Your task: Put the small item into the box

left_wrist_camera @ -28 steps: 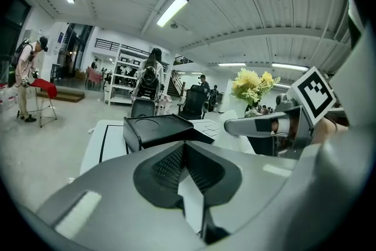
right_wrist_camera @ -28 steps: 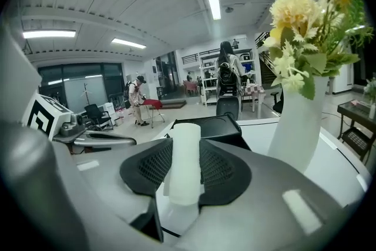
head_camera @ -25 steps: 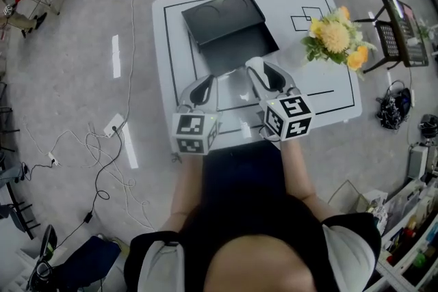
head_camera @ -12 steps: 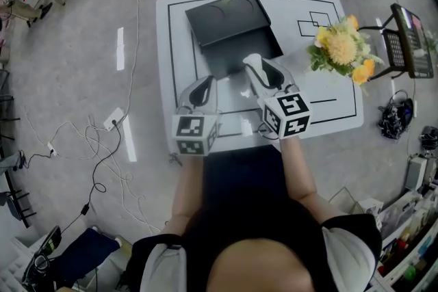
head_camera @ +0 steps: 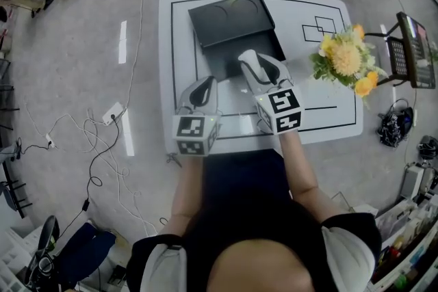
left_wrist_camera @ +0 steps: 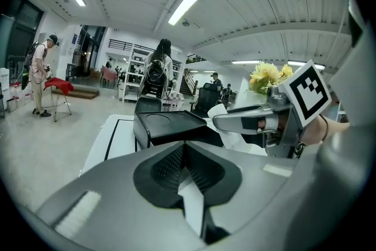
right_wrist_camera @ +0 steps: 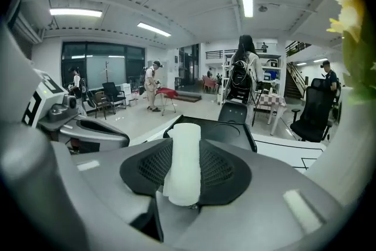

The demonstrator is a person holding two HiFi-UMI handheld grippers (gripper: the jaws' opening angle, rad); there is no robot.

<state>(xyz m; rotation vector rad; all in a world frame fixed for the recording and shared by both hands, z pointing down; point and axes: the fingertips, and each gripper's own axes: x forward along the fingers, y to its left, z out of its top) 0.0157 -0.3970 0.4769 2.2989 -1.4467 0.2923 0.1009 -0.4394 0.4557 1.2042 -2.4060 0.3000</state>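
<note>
**A:** Since a second ago the right tool [head_camera: 248, 63] has edged forward and a little to the person's left. Its tip now lies over the near part of the black box [head_camera: 229, 20] instead of at its front edge. The left tool [head_camera: 203, 87] has hardly shifted.

**B:** What is the right tool doing with its jaws?

**A:** They pinch the small item [right_wrist_camera: 183, 161], a white roll standing upright between the two dark ribbed pads. Its top pokes out past them.

**B:** So the item is not in the box?

**A:** No, it is in the right tool's grip, held above the box's near portion. In the right gripper view the box sits straight beyond the roll.

**B:** And the left tool?

**A:** Its jaws are pressed together with nothing between them. It hangs over the near side of the white desk [head_camera: 321, 116], beside the right tool and short of the box.

**B:** Anything else on the desk?

**A:** A bunch of yellow flowers [head_camera: 345, 58] stands at the person's right edge, well apart from both tools. Cables [head_camera: 102, 147] trail over the floor [head_camera: 68, 65] to the person's left.
</note>
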